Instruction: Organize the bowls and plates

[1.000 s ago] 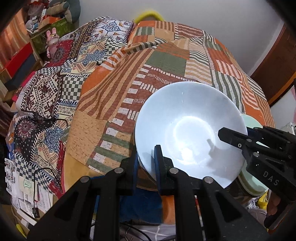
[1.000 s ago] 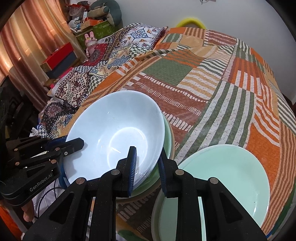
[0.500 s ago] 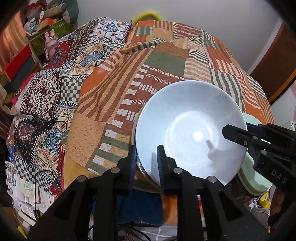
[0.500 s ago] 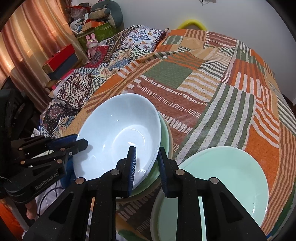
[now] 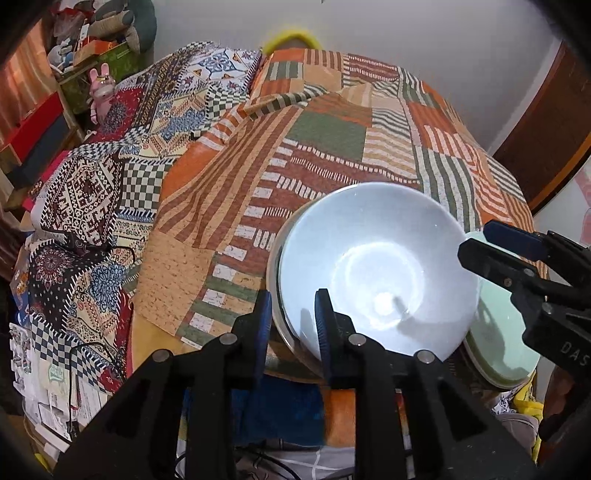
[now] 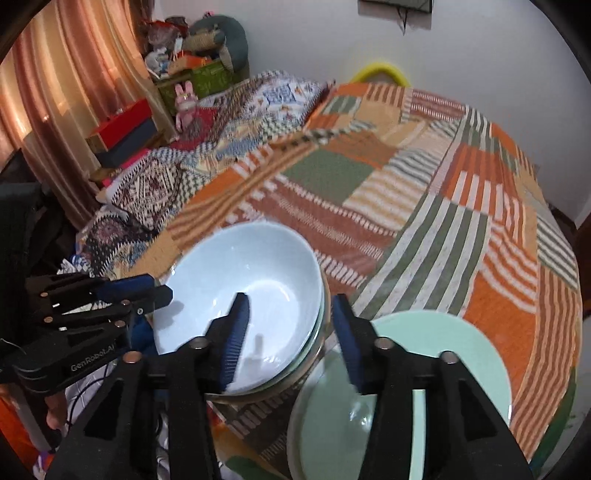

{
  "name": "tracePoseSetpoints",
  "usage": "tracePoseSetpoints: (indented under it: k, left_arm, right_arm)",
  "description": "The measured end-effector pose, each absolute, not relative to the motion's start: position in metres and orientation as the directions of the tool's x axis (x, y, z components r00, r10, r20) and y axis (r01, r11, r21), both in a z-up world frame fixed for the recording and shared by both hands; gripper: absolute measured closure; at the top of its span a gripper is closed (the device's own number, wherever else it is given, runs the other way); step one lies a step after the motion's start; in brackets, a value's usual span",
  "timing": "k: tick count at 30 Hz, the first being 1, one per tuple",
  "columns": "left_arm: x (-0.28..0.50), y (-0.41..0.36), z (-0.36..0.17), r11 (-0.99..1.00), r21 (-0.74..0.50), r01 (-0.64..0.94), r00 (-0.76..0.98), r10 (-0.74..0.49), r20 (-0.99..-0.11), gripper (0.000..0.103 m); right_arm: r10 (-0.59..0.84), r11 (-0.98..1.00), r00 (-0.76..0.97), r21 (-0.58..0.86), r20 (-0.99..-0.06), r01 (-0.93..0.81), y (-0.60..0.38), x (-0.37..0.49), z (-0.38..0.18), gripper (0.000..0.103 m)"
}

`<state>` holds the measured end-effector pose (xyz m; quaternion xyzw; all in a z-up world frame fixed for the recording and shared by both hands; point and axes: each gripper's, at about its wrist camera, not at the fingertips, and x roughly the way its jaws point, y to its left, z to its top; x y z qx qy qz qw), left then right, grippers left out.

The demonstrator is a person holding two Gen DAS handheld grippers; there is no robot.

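Observation:
A pale blue bowl (image 5: 376, 266) (image 6: 243, 295) sits nested on a stack of bowls at the near edge of the patchwork-covered table (image 5: 332, 140). My left gripper (image 5: 291, 325) (image 6: 162, 290) straddles the stack's left rim with its jaws slightly apart, and the pads look loose on it. My right gripper (image 6: 290, 332) (image 5: 480, 247) straddles the right rim. Its jaws are opening: one finger is inside the bowl, the other outside, and neither presses on it. A mint-green plate (image 6: 424, 369) (image 5: 495, 332) lies just right of the stack.
A heap of patterned cloth (image 5: 92, 192) lies left of the table. Behind it are a pink rabbit toy (image 5: 101, 88), boxes and a curtain (image 6: 55, 92). A yellow ring (image 5: 291, 35) shows at the far edge and a wooden door (image 5: 546, 122) at right. Cables hang below the front edge.
The pale blue bowl went from tilted to level in the stack. Both grippers let go of its rim; the right jaws spread much wider than the left.

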<state>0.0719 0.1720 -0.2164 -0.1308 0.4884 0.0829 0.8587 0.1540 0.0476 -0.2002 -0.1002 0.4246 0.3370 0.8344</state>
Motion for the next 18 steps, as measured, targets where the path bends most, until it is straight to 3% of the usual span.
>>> tracePoseSetpoints:
  k: [8, 18]
  left_arm:
    - [0.066, 0.182, -0.218, 0.939, -0.168, -0.3, 0.518, 0.012, -0.856, 0.064]
    - [0.072, 0.188, -0.244, 0.923, -0.234, -0.305, 0.48, -0.063, -0.875, 0.063]
  right_arm:
    - [0.482, 0.778, 0.379, 0.187, -0.79, -0.6, 0.039, 0.166, -0.211, 0.056]
    - [0.506, 0.774, 0.268, 0.295, -0.82, -0.561, 0.042, 0.175, -0.237, 0.056]
